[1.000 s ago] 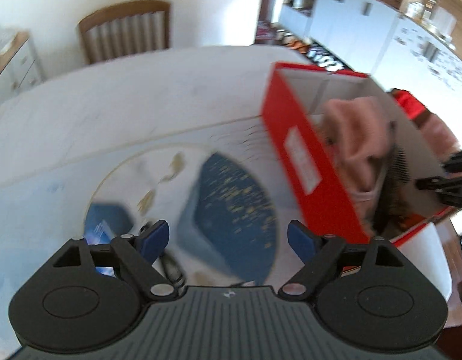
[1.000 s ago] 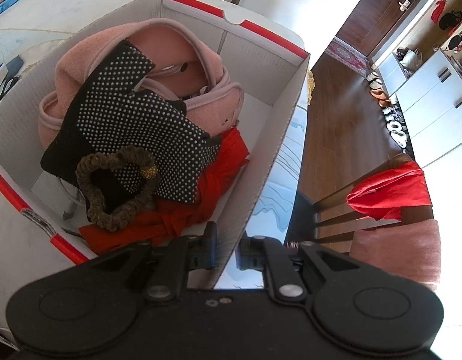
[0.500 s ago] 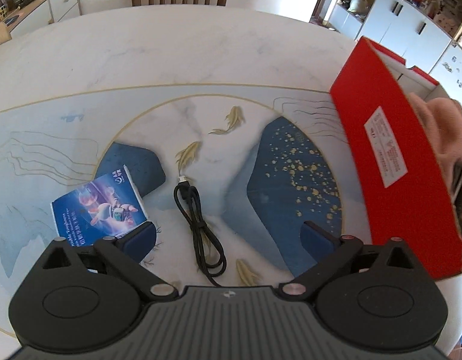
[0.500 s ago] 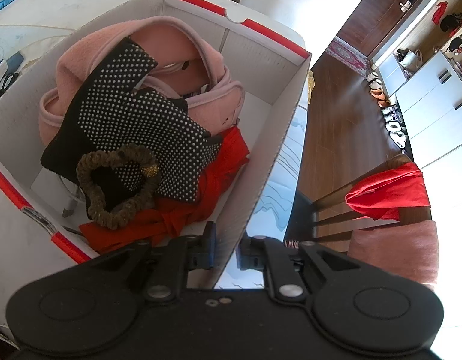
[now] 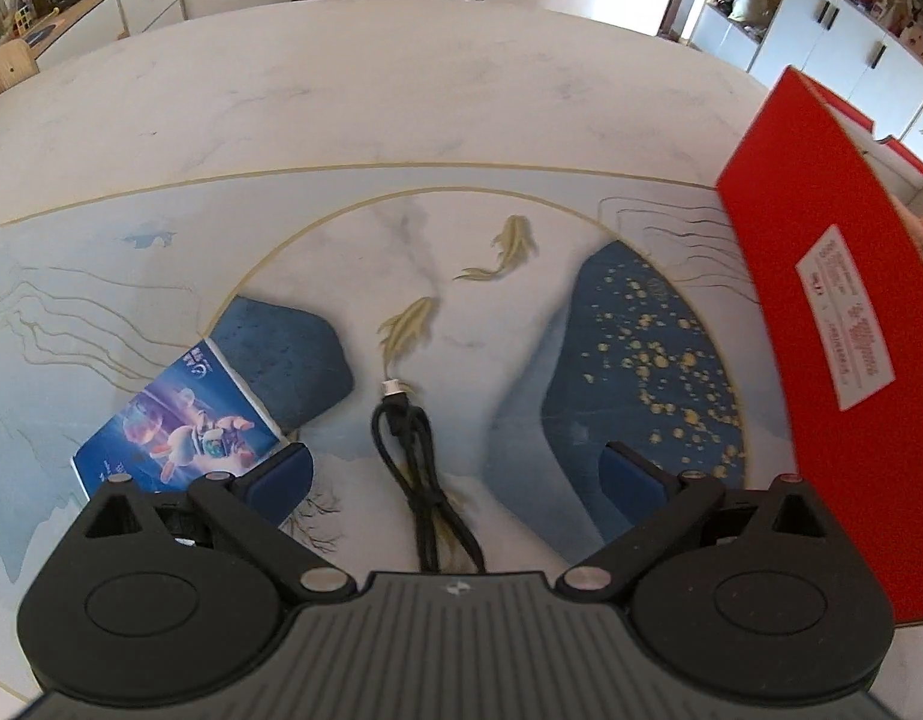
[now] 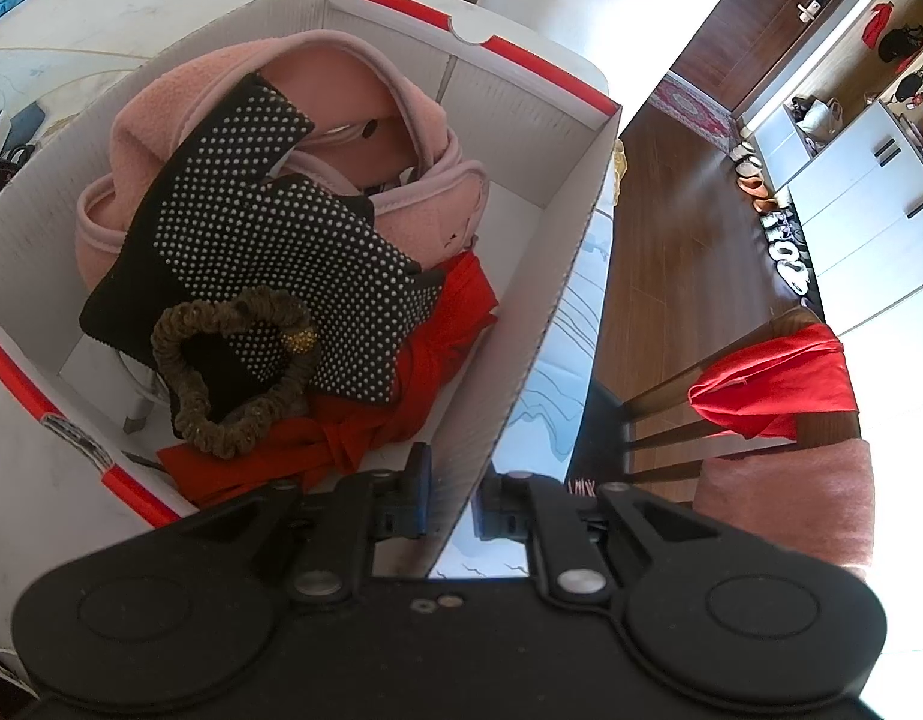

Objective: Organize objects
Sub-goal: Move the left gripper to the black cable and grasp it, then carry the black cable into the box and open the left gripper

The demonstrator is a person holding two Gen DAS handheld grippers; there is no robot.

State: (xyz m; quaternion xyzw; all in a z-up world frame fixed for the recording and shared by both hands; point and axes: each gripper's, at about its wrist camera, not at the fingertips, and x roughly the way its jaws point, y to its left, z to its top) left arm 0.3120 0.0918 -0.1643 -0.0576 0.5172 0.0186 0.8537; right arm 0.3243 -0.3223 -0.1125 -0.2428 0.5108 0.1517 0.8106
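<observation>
1. jaws: left gripper (image 5: 455, 474) stands spread wide and empty, its blue pads either side of the coiled black charging cable (image 5: 410, 456) and clear of it; right gripper (image 6: 446, 501) is pinched together on the near cardboard wall of the red-and-white shoe box (image 6: 521, 324), one pad inside and one outside.
2. task's thing: the cable lies flat on the marble-patterned round table (image 5: 341, 96), its metal plug pointing away, just beside a glossy blue illustrated booklet or packet (image 5: 173, 420).
3. done, as judged from the scene: the box already holds a pink fleece garment (image 6: 161, 138), a black fabric piece with white dots (image 6: 269, 228), a brown ruffled scrunchie (image 6: 233, 372) and a red cloth (image 6: 449, 324).
4. left, as judged: the cable and the blue booklet are outside the box and appear to be the remaining items; the cable looks to be next.
5. hidden or unclear: the cable's near end runs under the gripper body; the box's near corner is cut off by the frame in the left view; a white object beneath the dotted fabric cannot be identified; print on the box label (image 5: 845, 324) is unreadable.
</observation>
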